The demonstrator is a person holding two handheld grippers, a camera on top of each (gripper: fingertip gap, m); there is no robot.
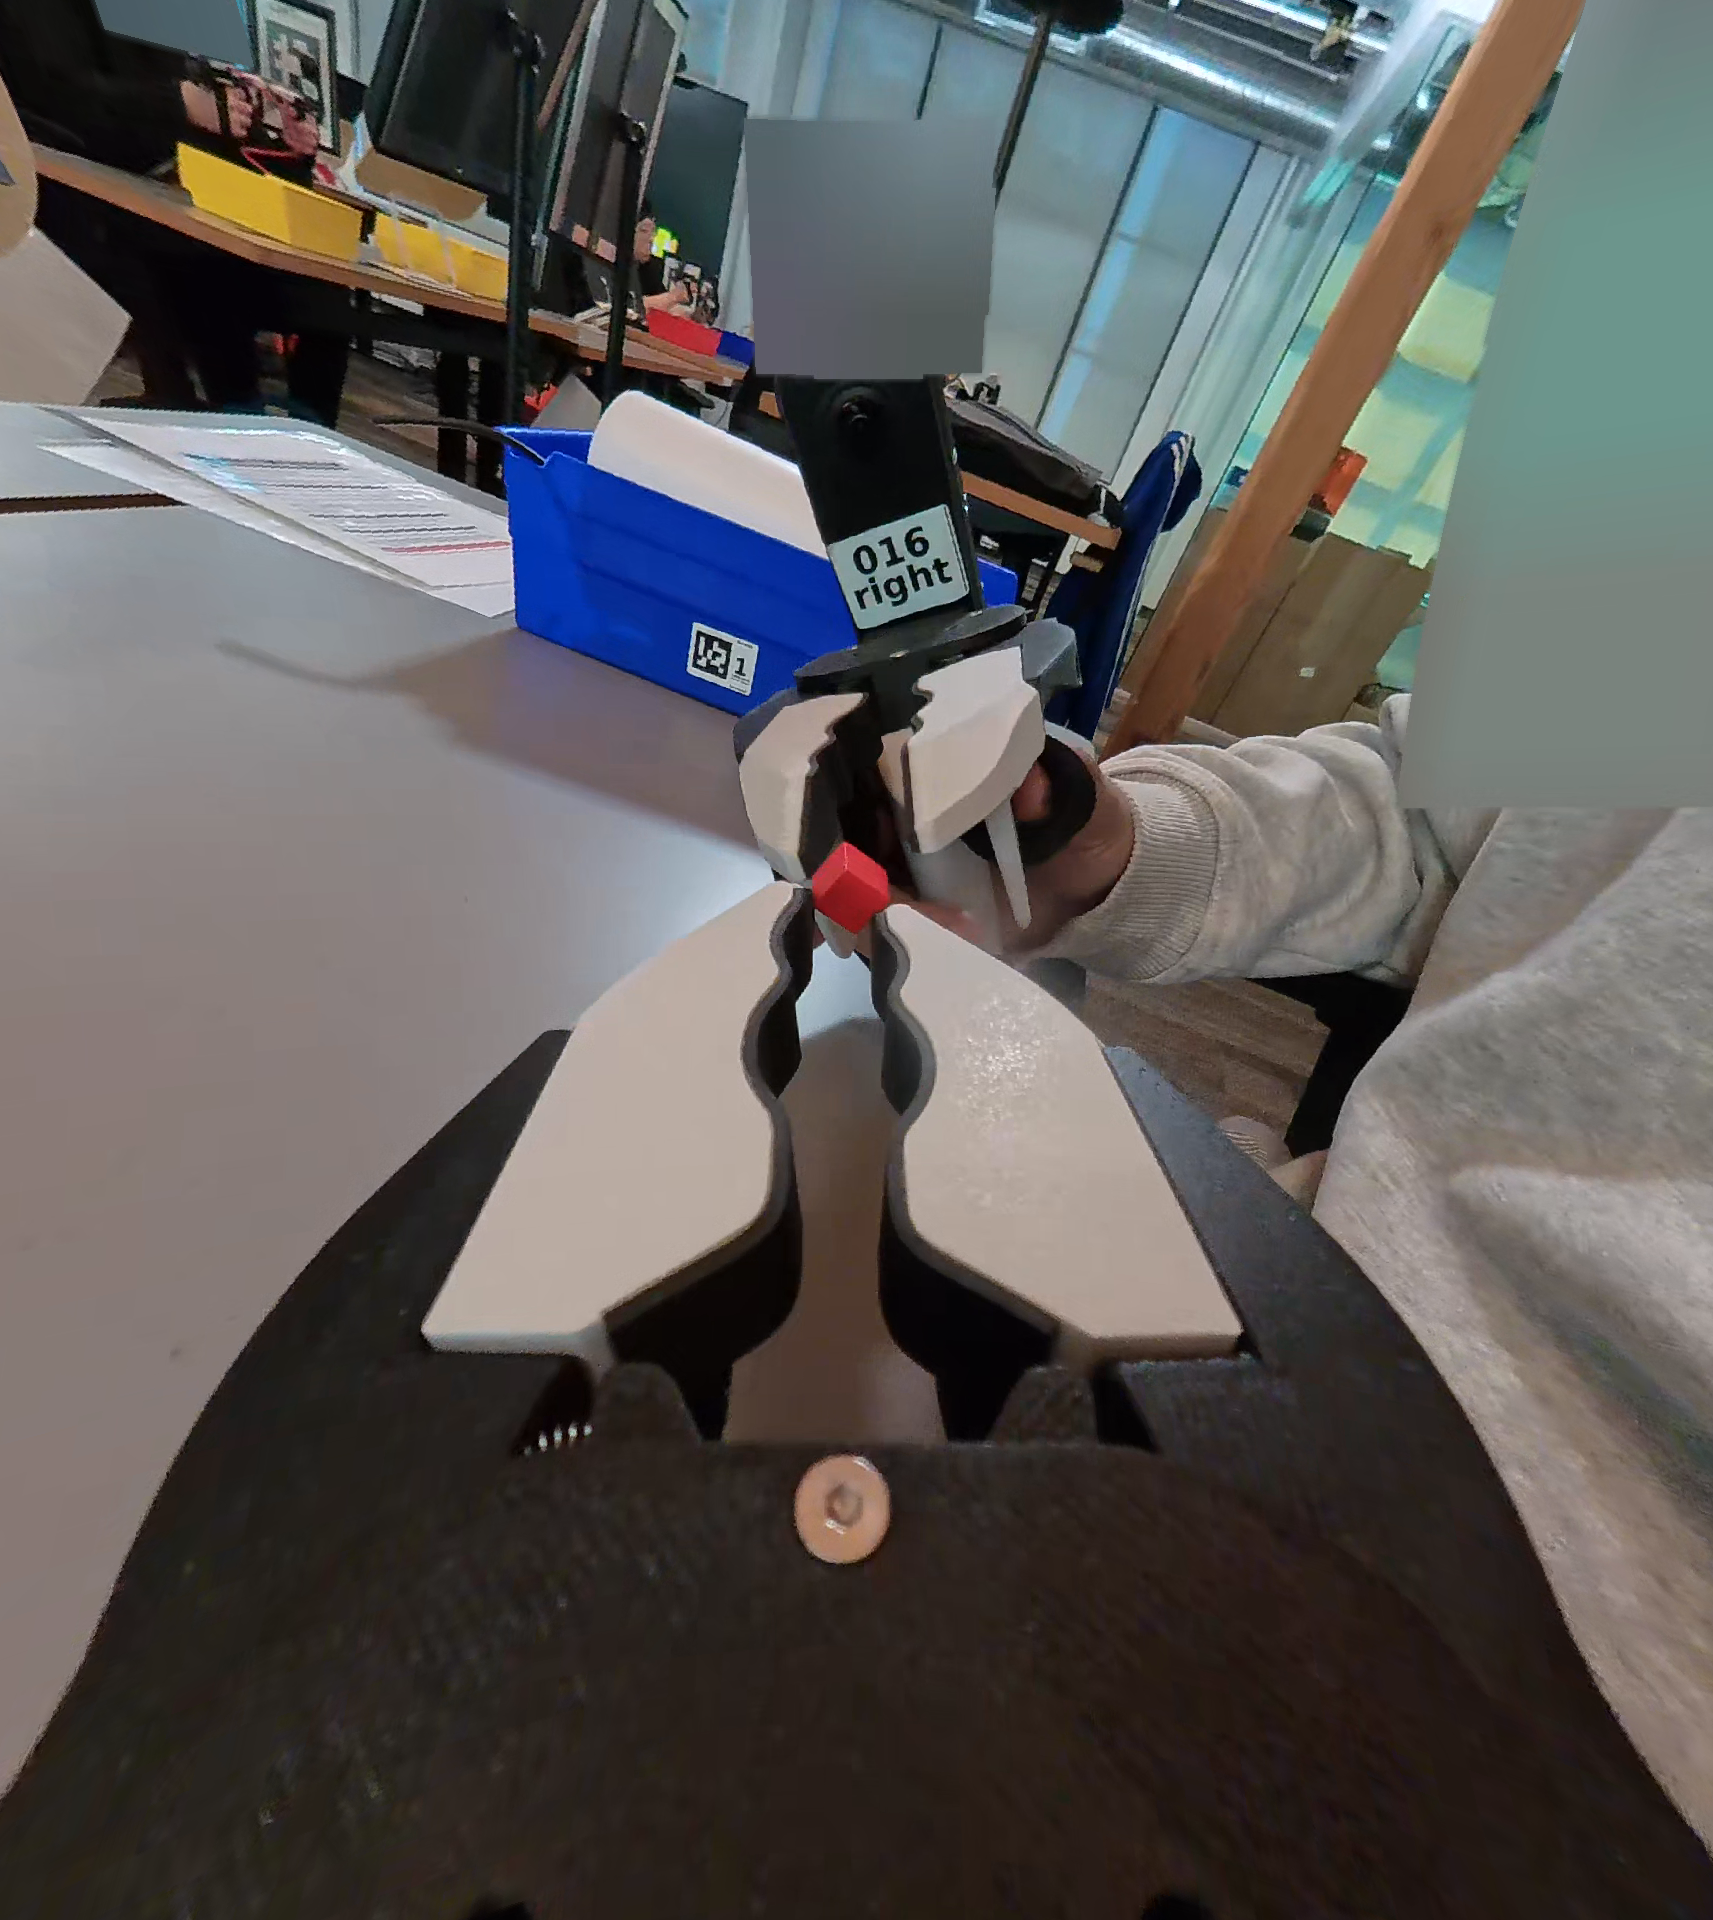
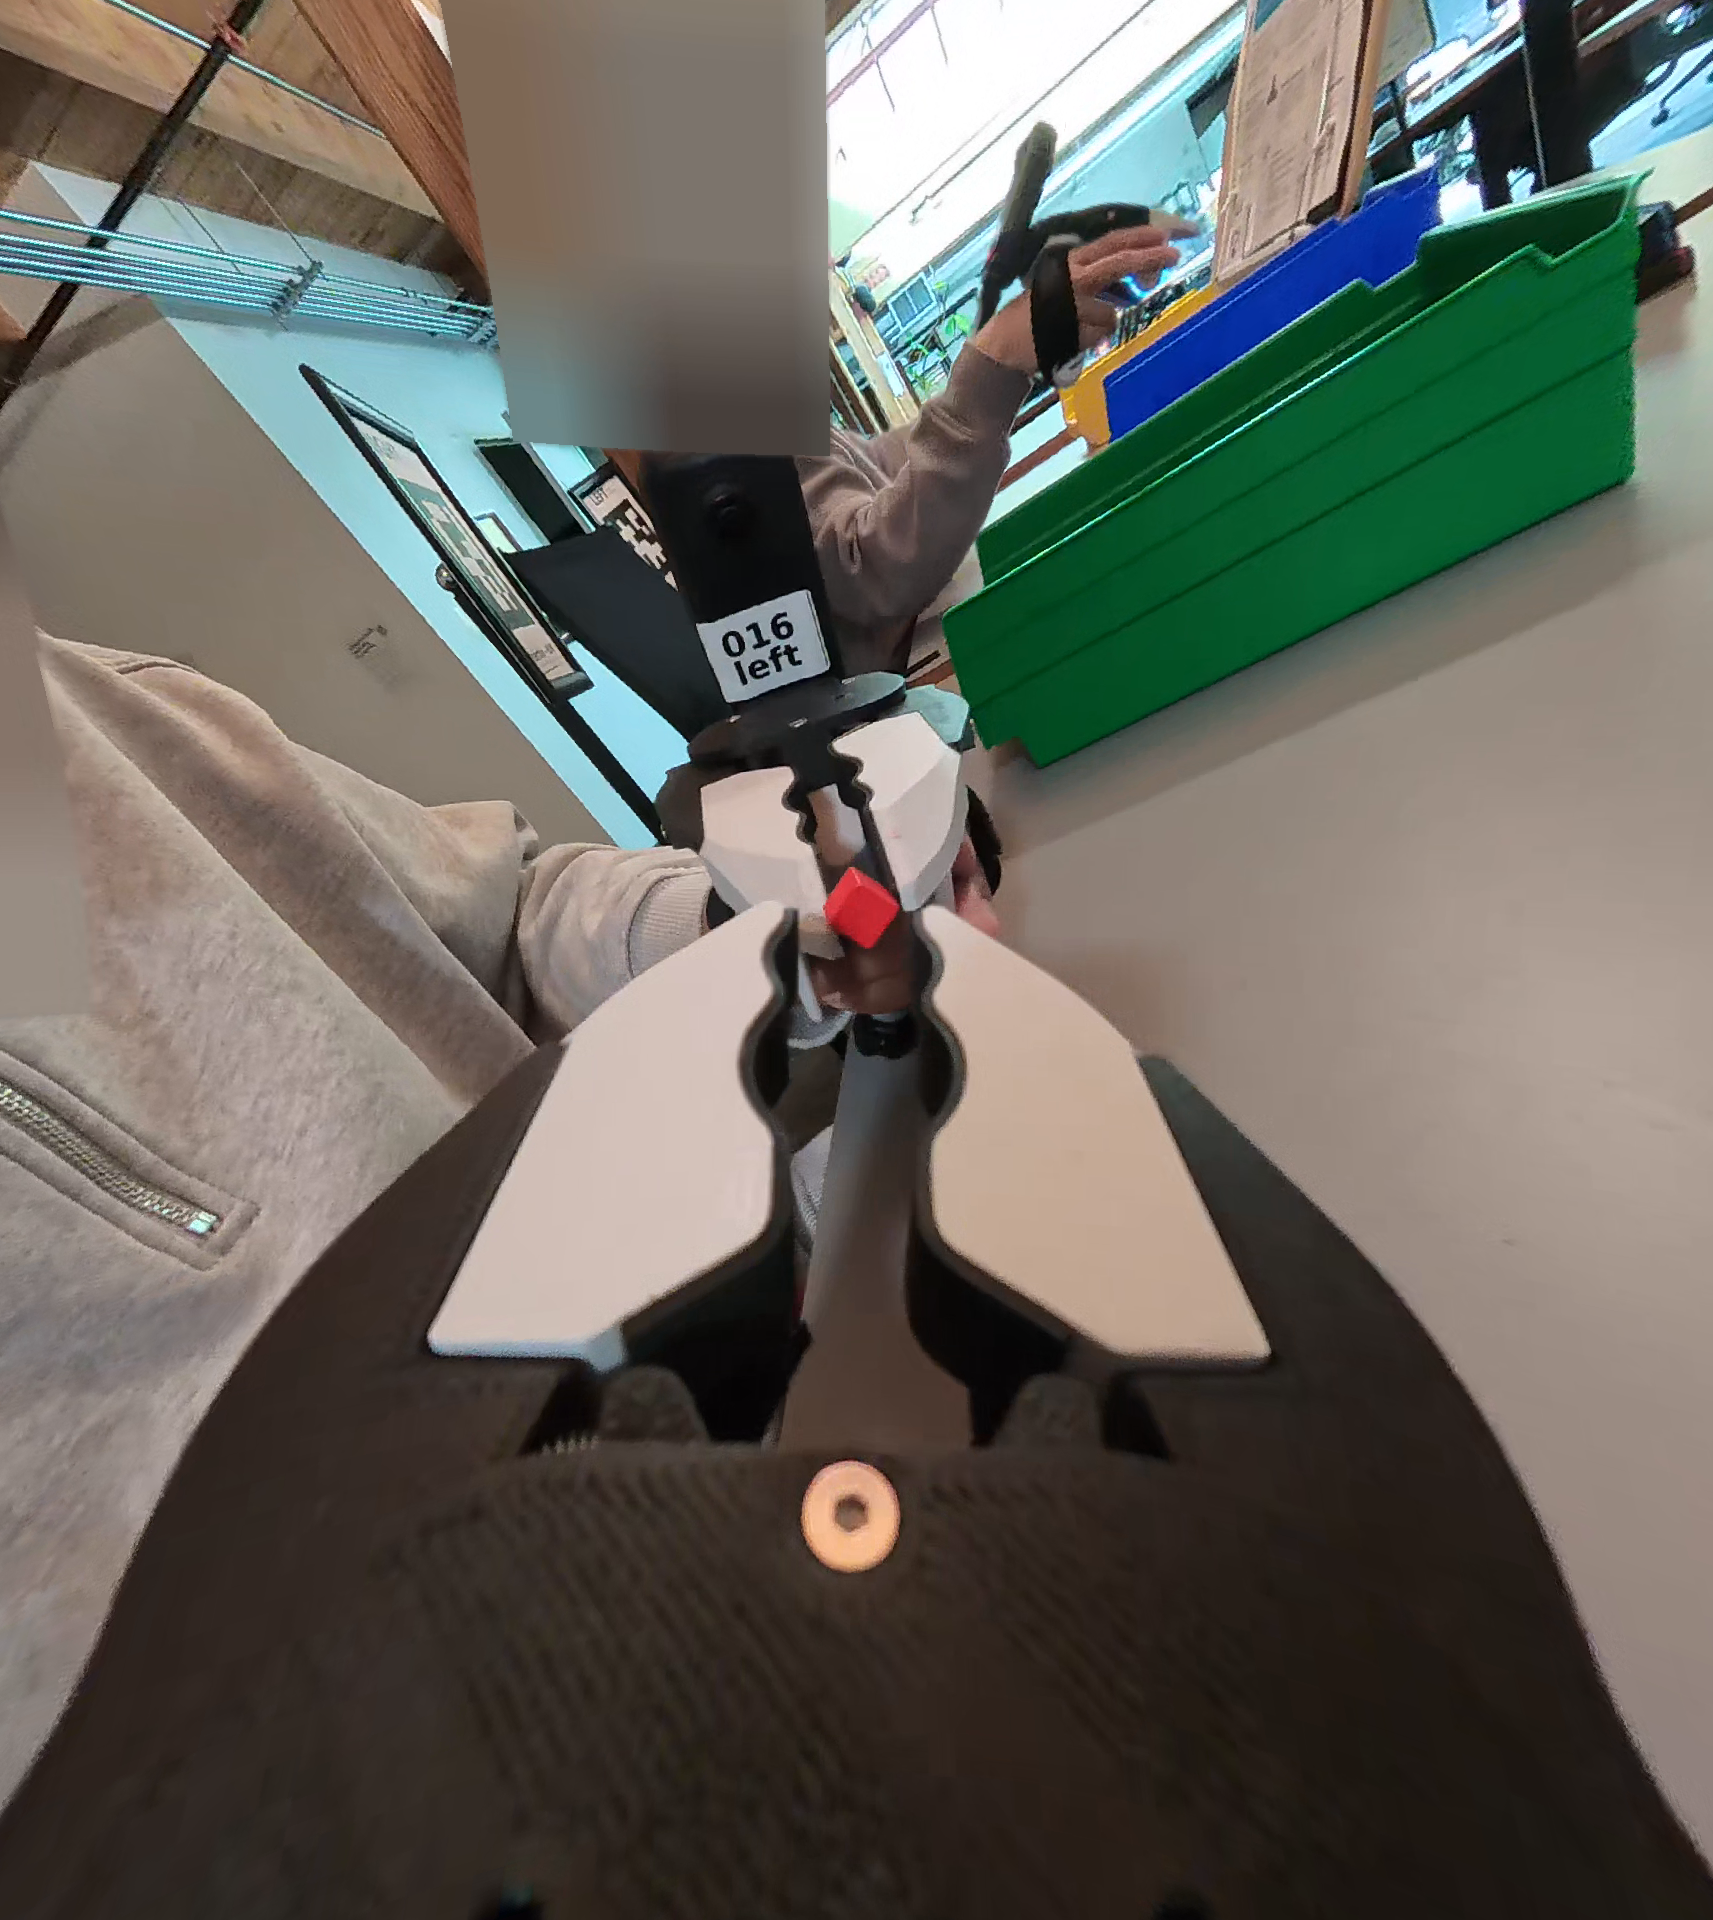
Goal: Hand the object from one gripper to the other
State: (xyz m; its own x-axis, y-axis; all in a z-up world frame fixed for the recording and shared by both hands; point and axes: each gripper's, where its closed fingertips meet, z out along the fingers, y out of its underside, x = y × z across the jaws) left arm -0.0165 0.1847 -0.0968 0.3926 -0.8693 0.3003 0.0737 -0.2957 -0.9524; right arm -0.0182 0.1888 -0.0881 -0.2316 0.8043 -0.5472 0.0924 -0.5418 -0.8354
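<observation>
**Cube sitting between two sets of tips, mid-air**

The cube (image 1: pixel 850 885) is hanging off the table (image 1: pixel 208 935) edge, right where the left gripper (image 1: pixel 841 920) and the right gripper (image 2: pixel 852 925) are meeting nose to nose. Both pairs of jaws are standing narrow, roughly at cube width. I cannot tell which pair is actually pinching it, or whether both are.

It is looking light and rigid, probably with smooth, slightly slick faces, so a modest squeeze should be enough. The receiving pads should be landing flat on two opposite faces that the other tips are leaving free, not on edges or corners, where it could twist out.

It is small, plain red, sharp-edged, and sitting tilted, showing a corner towards both cameras.
</observation>
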